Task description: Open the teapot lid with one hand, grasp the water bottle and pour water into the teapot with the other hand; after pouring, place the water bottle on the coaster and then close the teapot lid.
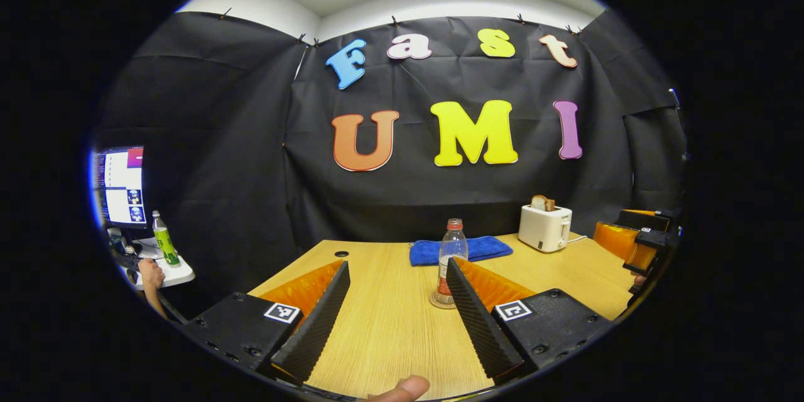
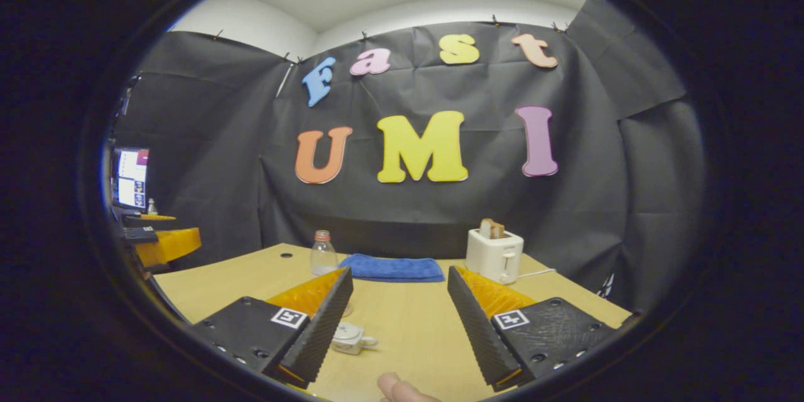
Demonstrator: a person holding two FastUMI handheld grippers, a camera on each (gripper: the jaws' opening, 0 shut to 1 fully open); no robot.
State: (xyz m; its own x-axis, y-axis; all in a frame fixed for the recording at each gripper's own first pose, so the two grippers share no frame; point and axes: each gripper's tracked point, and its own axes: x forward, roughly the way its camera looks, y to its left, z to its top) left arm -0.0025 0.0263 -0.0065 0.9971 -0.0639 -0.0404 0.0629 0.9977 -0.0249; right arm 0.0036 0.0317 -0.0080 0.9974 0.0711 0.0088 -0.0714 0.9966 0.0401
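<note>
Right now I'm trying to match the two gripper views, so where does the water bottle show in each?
Left gripper view: the water bottle stands just right of centre on a coaster, partly behind that gripper's right finger.
Right gripper view: the bottle stands left of centre, above that gripper's left finger.
Shared landmark: the blue towel lies behind it; the toaster is further right.

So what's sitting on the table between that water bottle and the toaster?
In both views a folded blue towel lies between the water bottle and the toaster, near the table's far edge.
</note>
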